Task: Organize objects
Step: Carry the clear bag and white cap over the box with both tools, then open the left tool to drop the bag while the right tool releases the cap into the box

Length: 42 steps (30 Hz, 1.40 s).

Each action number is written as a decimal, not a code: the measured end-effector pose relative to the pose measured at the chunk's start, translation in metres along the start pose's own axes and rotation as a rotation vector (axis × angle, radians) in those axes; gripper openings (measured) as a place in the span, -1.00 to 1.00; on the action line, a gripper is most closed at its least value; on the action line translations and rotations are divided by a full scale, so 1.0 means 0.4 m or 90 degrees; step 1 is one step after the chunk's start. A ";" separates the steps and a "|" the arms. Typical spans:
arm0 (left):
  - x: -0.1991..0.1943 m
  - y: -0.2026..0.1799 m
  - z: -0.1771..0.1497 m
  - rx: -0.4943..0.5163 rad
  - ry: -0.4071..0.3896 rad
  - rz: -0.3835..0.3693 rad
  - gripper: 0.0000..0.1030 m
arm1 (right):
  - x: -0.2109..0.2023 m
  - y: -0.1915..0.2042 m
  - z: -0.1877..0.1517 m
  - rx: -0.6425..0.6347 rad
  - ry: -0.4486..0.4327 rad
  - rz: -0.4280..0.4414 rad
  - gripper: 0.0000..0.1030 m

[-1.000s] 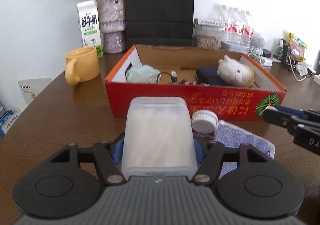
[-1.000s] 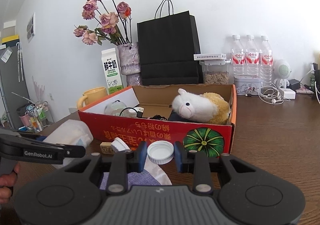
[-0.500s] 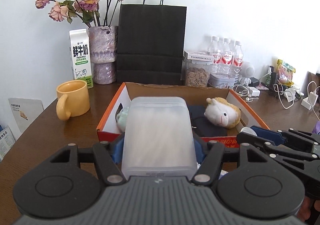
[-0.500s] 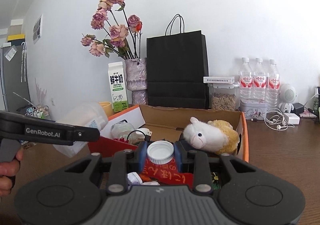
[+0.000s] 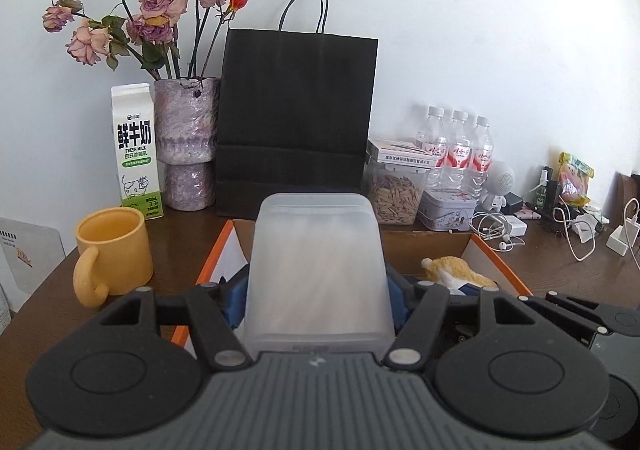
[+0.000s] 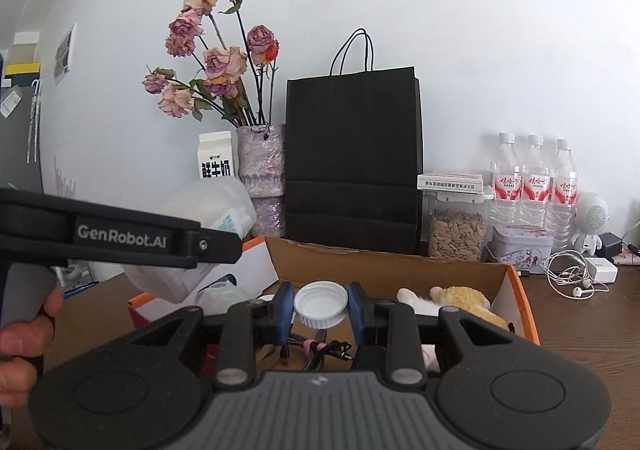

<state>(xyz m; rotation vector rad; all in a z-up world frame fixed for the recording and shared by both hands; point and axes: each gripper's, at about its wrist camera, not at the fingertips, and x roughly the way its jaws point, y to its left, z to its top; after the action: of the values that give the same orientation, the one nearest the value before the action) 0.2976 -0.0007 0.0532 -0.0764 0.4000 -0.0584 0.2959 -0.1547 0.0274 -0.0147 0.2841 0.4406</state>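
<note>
**Tub and cap above the box**

The left gripper pinches a frosted tub; the right gripper pinches a white cap, both above the open box on the brown desk. A bag, vase and bottles line the back edge against a white wall.

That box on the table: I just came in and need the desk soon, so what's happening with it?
A person is tidying things into the cardboard box. The left tool holds a frosted plastic container, and the right tool grips a white lid; both hang over the open box. Inside already lie a plush toy and some cables. Neither held item has been set down yet.
</note>
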 end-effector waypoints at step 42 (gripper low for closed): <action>0.092 0.034 -0.028 0.007 -0.044 0.034 1.00 | 0.052 -0.003 -0.044 -0.043 -0.047 -0.058 1.00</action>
<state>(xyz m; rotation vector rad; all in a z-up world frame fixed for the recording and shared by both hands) 0.3278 0.0096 0.0276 -0.0572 0.3331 -0.0053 0.3096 -0.1484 0.0046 -0.0769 0.1947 0.3591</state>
